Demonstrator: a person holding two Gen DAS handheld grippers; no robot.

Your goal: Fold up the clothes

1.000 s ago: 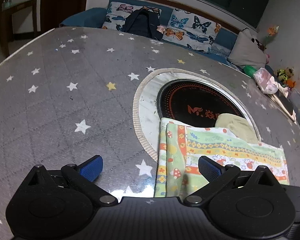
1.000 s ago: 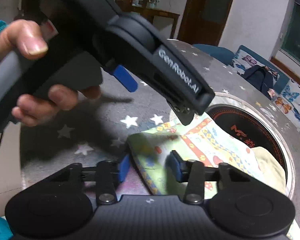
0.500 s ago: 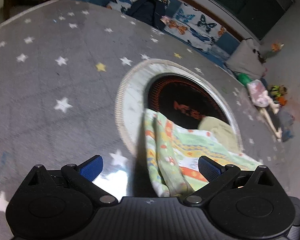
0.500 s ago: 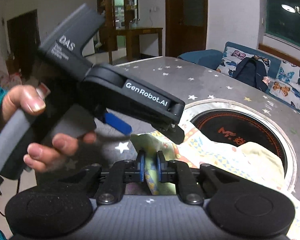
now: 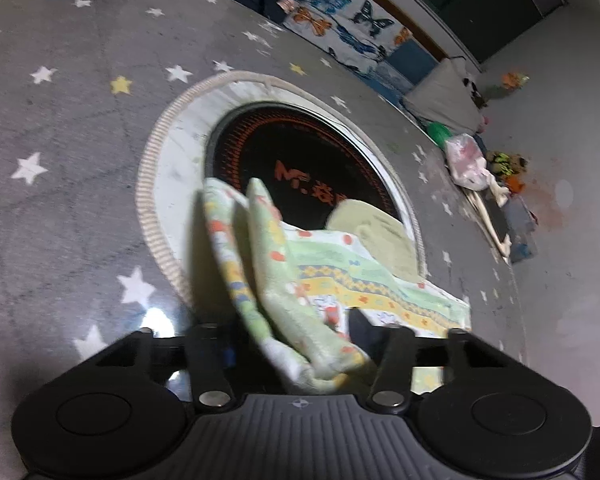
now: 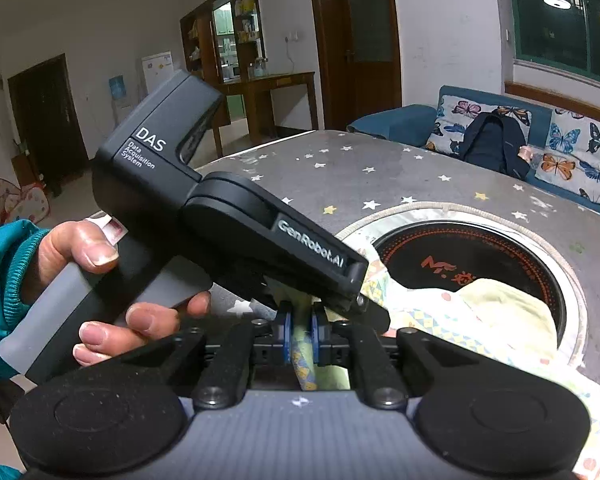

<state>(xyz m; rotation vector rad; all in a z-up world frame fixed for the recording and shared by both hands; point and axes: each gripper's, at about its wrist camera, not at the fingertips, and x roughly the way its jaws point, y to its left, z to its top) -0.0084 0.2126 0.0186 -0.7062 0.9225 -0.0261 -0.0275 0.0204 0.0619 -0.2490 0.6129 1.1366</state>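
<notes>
1. Left wrist view. Left gripper (image 5: pixel 290 346) points down at a grey starred table (image 5: pixel 68 184). Jaws closing, not yet together; a bunched fold of the printed cloth (image 5: pixel 300 280) stands between them. Picture blurred at the pads, so cannot tell whether they press on it yet.
2. Same view. The rest of the cloth lies flat on the table to the right, its far edge over the rim of a round black cooktop (image 5: pixel 300 160) set in the tabletop. A plain pale-yellow cloth (image 5: pixel 380 232) lies on the cooktop's near right edge, touching the printed one.
3. Right wrist view. Right gripper (image 6: pixel 301 336) nearly fully closed; blue pads pinch a thin raised edge of the cloth (image 6: pixel 440 316).
4. Same view. A hand (image 6: pixel 100 280) in a teal sleeve holds the left gripper (image 6: pixel 364 300), just above and beyond the right one, its tip over the same cloth. The cloth trails right, across the cooktop rim.
</notes>
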